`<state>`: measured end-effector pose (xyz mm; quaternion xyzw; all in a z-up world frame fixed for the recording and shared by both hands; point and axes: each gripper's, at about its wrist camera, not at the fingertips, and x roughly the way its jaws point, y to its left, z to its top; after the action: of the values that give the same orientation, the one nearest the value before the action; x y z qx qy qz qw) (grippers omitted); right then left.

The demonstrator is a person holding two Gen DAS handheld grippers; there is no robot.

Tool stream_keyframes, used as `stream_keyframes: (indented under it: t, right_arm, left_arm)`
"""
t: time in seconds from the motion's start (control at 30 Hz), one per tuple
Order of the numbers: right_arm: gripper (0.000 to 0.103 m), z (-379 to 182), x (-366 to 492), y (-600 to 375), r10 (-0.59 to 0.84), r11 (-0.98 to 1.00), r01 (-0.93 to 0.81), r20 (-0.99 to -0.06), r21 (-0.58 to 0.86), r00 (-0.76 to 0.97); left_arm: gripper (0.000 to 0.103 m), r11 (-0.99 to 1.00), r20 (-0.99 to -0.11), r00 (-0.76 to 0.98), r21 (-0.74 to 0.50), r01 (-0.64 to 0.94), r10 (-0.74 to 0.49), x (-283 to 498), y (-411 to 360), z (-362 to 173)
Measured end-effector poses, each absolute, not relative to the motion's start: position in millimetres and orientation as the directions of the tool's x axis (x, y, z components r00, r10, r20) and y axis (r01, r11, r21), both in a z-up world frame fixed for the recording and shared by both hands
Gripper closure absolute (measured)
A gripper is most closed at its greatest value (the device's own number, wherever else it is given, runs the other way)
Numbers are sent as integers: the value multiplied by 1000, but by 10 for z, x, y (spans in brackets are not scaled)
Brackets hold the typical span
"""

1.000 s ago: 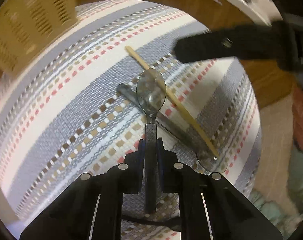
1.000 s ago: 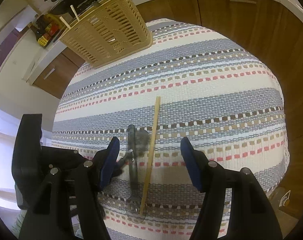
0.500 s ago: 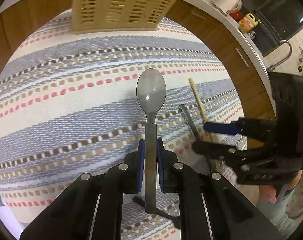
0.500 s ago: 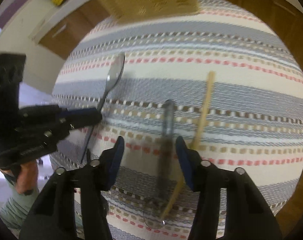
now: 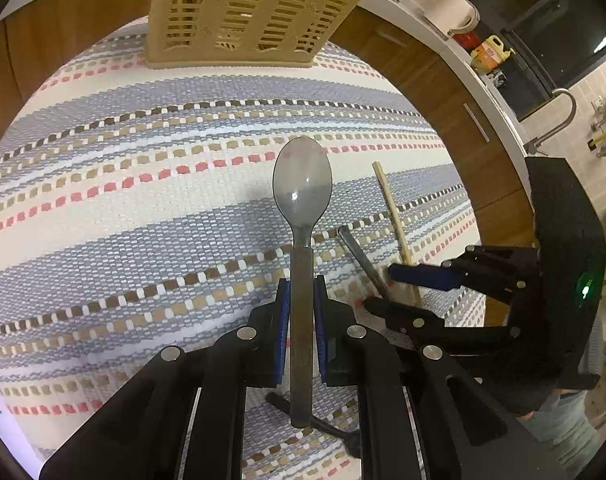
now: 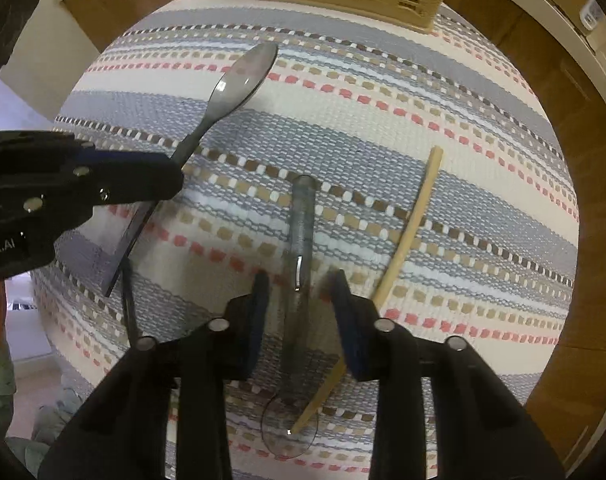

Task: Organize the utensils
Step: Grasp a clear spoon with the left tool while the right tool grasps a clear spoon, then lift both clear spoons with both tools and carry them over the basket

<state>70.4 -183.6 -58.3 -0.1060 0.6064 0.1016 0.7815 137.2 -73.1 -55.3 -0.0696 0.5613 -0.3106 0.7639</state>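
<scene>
My left gripper (image 5: pixel 301 312) holds a grey spoon (image 5: pixel 302 188) by the handle, the blue pads pressed on both sides of it. The bowl of the spoon points to the far side, above the striped cloth (image 5: pixel 143 208) which covers the bench. In the right wrist view the same spoon (image 6: pixel 243 80) shows at the left, lifted over the cloth, with the left gripper (image 6: pixel 159 178) around its handle.

My right gripper (image 6: pixel 301 308) points down at the cloth, and its jaws are closing. Between them lies a second spoon (image 6: pixel 301 224), clear and greyish, flat on the cloth with the handle to the far side and the bowl near the camera. The pads are on both sides of the handle, but I still see a gap, so they do not press it.

A wooden chopstick (image 6: pixel 411 232) lies just right of this spoon, slanted. Its near end crosses over the spoon bowl, and it passes close to the right finger (image 6: pixel 349 332), so it stands a little in the way.

A beige slotted basket (image 5: pixel 259 12) stands at the far edge of the cloth, well apart from both grippers. Beyond it are brown cabinet doors (image 5: pixel 435 76).
</scene>
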Motion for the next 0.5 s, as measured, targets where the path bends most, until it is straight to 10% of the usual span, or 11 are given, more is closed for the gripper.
stream_keyframes:
  t: [0.03, 0.5]
  right_arm:
    - [93, -579, 711, -1823, 20, 956, -288, -970, -52, 244]
    - [93, -92, 691, -2222, 453, 888, -297, -781, 351, 430]
  left_arm:
    - [93, 797, -812, 179, -457, 395, -555, 1371, -710, -545]
    - [93, 787, -739, 295, -500, 361, -606, 1382, -337, -209]
